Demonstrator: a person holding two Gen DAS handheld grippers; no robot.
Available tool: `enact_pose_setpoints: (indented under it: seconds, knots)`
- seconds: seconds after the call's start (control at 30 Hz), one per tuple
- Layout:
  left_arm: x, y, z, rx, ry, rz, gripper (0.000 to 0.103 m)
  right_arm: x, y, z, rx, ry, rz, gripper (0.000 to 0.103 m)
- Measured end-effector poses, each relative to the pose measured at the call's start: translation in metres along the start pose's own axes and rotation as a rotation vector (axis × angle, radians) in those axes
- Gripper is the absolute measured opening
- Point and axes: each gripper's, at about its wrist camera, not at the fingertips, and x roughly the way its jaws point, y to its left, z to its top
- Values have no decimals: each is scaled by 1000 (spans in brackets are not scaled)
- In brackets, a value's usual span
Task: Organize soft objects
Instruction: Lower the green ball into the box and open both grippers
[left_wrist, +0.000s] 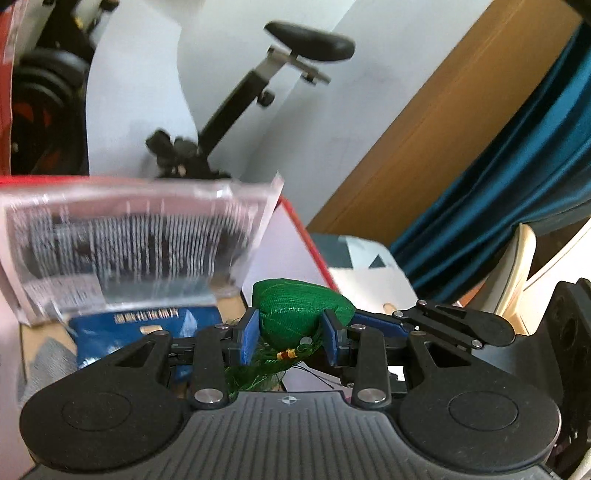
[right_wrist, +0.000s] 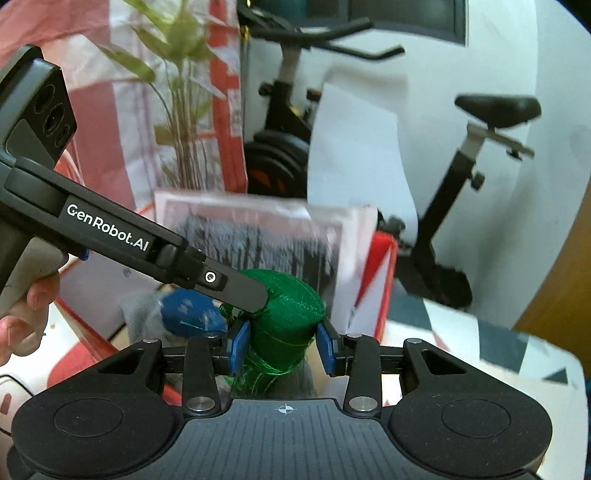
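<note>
A green fabric pouch (left_wrist: 301, 308) with green tassel threads and a small red-and-yellow binding sits between the blue pads of my left gripper (left_wrist: 291, 334), which is shut on it. In the right wrist view the same green pouch (right_wrist: 291, 314) sits between the pads of my right gripper (right_wrist: 282, 345), which is also shut on it. The left gripper's finger (right_wrist: 236, 288) reaches in from the left and touches the pouch's upper left side. Both grippers hold it above a red box (right_wrist: 380, 266).
The red box (left_wrist: 299, 225) holds a clear plastic packet (left_wrist: 136, 240) with striped print, a blue packet (left_wrist: 147, 328), a blue dotted soft item (right_wrist: 192, 314) and grey cloth (left_wrist: 48, 365). An exercise bike (right_wrist: 461, 184) and a plant (right_wrist: 177, 92) stand behind. Blue curtain (left_wrist: 517, 166) at right.
</note>
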Motion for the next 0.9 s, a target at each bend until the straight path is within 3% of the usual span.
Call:
enact_pose_setpoints:
  seconds: [0.33,0.53,0.9]
  knots:
    - [25,5,-6,-11,57,29,38,18,0,-13,-5,63,-33,39]
    - [28,-2,-5,44,55,106,37,14,0,-11,-8,48,-55,45]
    - [-42,-27,-30,221,-79,181,37,-27,5,-17,22,-27,-43,45]
